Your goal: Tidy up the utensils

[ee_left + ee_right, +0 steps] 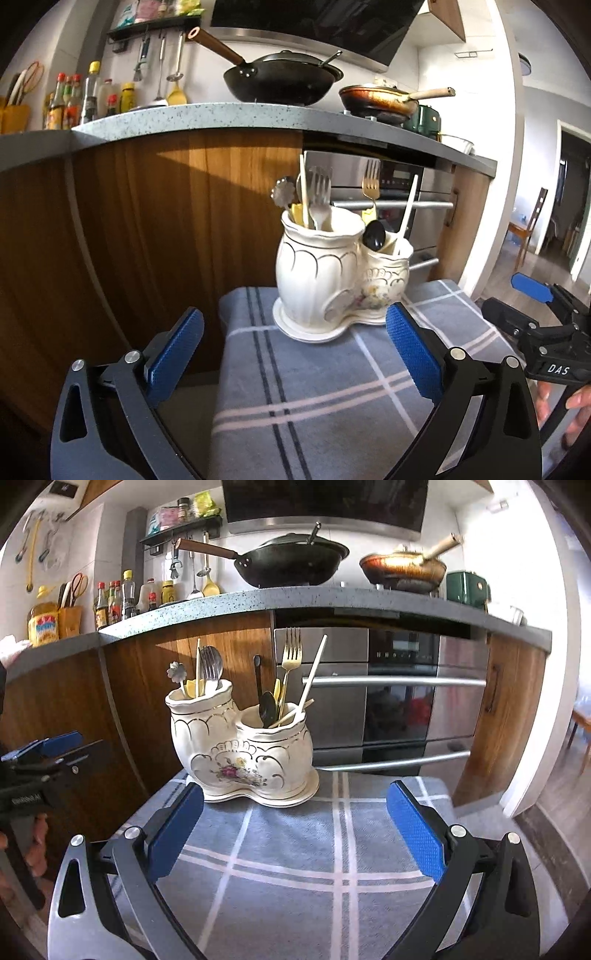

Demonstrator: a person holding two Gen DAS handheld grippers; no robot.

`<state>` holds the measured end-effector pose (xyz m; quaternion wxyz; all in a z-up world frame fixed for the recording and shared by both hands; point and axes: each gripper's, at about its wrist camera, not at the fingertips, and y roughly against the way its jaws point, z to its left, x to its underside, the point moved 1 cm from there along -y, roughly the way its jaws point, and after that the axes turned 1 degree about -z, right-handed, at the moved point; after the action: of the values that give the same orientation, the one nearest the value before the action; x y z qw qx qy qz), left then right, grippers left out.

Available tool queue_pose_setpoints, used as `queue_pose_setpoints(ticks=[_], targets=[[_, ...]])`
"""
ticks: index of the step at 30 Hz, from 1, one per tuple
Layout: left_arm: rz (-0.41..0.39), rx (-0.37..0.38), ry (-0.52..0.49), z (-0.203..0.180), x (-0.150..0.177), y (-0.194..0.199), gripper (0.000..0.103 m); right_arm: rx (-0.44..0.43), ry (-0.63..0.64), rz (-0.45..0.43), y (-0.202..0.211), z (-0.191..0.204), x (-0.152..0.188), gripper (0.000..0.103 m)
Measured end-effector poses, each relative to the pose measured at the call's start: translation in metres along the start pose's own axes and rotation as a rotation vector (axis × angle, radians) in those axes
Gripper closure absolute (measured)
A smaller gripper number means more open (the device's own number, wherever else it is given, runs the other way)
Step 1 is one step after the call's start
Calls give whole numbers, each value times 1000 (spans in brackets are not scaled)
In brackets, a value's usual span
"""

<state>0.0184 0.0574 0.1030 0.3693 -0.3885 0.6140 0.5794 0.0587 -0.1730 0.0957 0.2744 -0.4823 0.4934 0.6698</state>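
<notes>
Left wrist view. The left gripper was recorded with jaws spread wide and nothing between the pads. The twin-pot ceramic holder was seen ahead of the jaws and slightly toward the right pad, set on a matching saucer on the checked cloth. The taller pot stood nearer this side, holding a silver fork and other pieces; all handles were stood near upright, long axes roughly vertical. The right gripper was noted at the right edge, beside the cloth.

Right wrist view. The right gripper was likewise recorded wide open and empty. The holder lay ahead and left of centre, its base near the left pad. The lower pot faced this side, with a gold fork, a black spoon and leaning pale chopsticks. The lower pot's contents were judged nearer to the right hand, the taller pot's to the left.
</notes>
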Motion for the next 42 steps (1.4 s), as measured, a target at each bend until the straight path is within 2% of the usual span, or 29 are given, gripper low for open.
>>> queue_pose_setpoints(ticks=[2, 4, 9, 42], targets=[[14, -5, -15, -2, 3, -3, 5, -6, 1, -5, 1, 1, 1, 5], [42, -50, -46, -6, 6, -7, 5, -14, 3, -4, 2, 2, 2, 5], [18, -94, -118, -13, 9, -5, 5, -7, 26, -9, 4, 6, 3, 5], [16, -55, -143, -20, 11, -2, 5, -11, 25, -16, 5, 12, 4, 5]])
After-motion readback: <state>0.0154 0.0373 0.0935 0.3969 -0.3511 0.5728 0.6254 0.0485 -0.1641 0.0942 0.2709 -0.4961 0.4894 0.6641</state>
